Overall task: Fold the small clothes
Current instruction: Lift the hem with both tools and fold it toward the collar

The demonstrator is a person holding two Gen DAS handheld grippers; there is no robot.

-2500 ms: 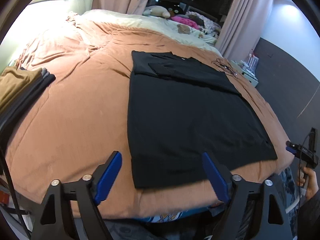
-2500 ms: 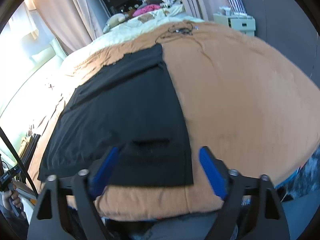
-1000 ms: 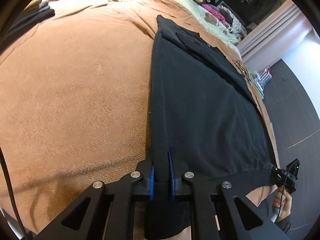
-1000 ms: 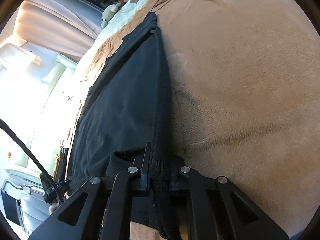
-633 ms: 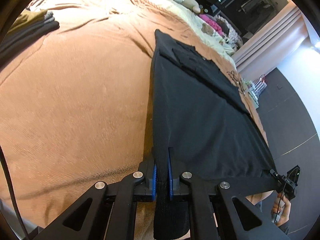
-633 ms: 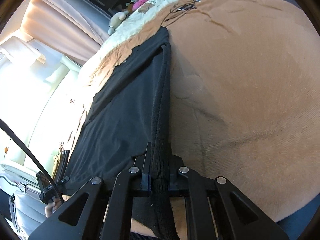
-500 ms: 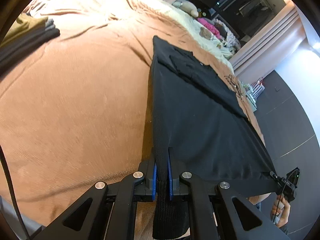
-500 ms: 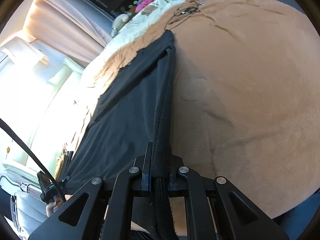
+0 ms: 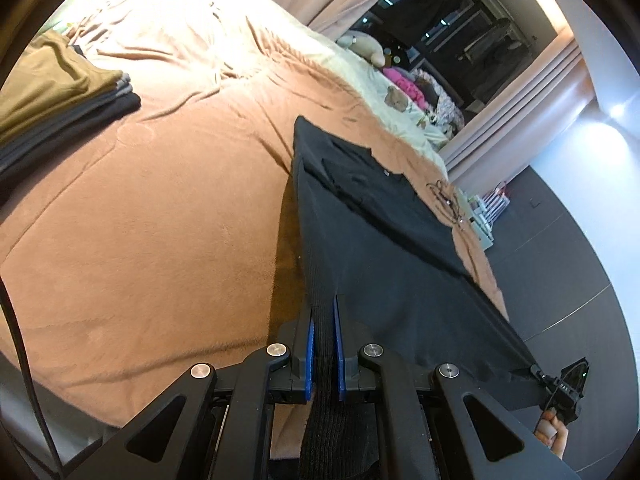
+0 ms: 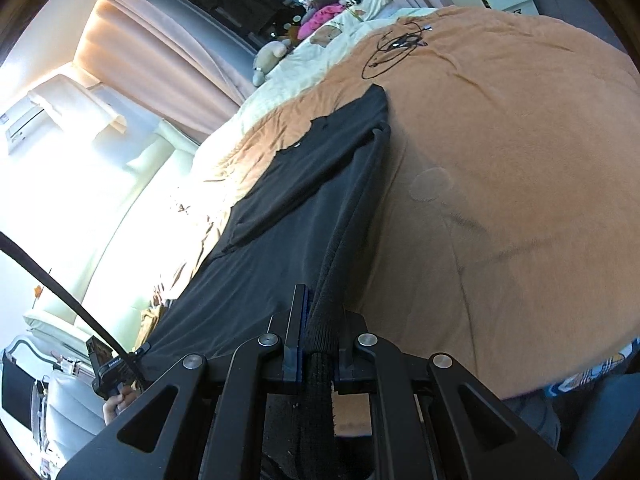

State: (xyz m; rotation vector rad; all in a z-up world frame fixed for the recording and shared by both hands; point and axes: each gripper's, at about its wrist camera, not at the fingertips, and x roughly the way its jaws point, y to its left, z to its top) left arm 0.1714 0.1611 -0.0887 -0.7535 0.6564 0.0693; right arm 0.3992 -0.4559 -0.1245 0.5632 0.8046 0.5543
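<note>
With both hem corners pinched, left gripper (image 9: 324,344) and right gripper (image 10: 318,344) hold shirt (image 9: 384,248) taut above blanket (image 9: 160,220) for fold toward collar.

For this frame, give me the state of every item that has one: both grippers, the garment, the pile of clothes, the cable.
left gripper: shut on the black T-shirt's hem corner.
right gripper: shut on the other hem corner.
black T-shirt: hem end lifted and stretched between the grippers, collar end lying on the orange blanket, sleeves folded in.
stack of folded clothes: folded, piled on the blanket.
black cable: loosely coiled on the blanket.
</note>
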